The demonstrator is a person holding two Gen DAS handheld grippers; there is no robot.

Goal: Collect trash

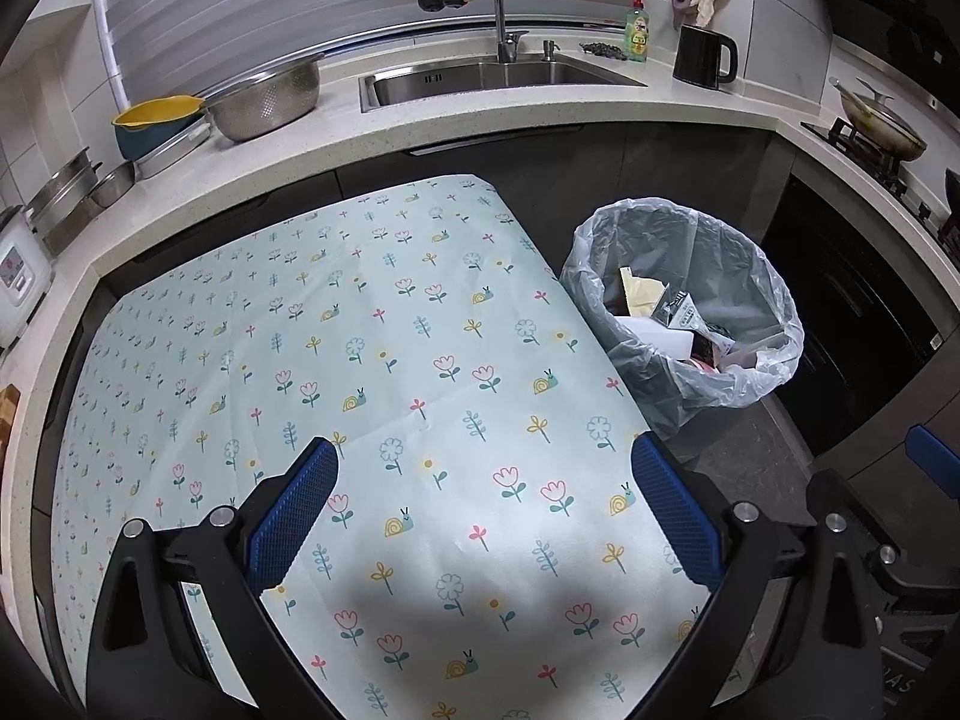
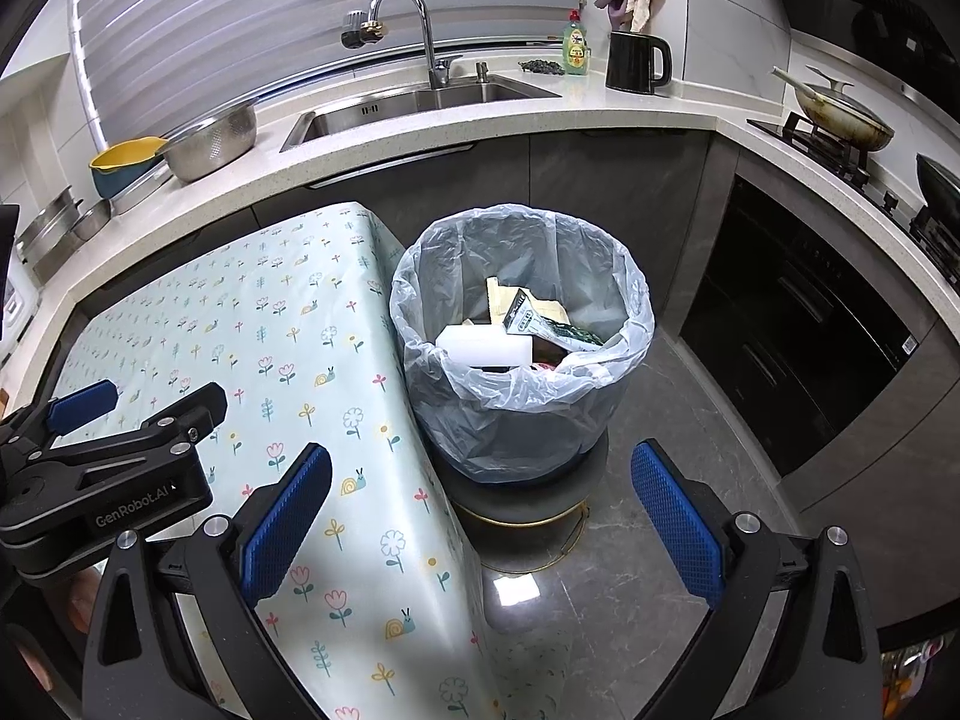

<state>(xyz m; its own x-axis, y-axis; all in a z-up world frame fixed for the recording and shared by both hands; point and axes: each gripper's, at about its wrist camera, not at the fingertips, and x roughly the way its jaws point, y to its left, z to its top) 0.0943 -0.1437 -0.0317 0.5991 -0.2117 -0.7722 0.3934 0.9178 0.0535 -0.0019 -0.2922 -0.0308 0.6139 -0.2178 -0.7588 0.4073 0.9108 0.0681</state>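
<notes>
A trash bin lined with a clear plastic bag (image 1: 690, 300) (image 2: 522, 330) stands on a round dark stool (image 2: 522, 498) beside the table's right edge. Inside lie a white block (image 2: 483, 345), yellowish paper (image 2: 540, 306) and a printed wrapper (image 2: 528, 315). My left gripper (image 1: 483, 504) is open and empty above the flower-print tablecloth (image 1: 360, 390). My right gripper (image 2: 480, 522) is open and empty, above the table's right edge in front of the bin. The left gripper also shows in the right wrist view (image 2: 138, 414), at the left over the cloth.
The flower-print table (image 2: 240, 360) stands in front of an L-shaped counter (image 1: 480, 114) with a sink (image 1: 492, 78), faucet, colander (image 1: 264, 99), yellow bowl (image 1: 153, 120), kettle (image 1: 702, 57) and soap bottle. A stove with a pan (image 2: 840, 114) and an oven (image 2: 810, 330) are at right. Grey floor (image 2: 600, 570) surrounds the stool.
</notes>
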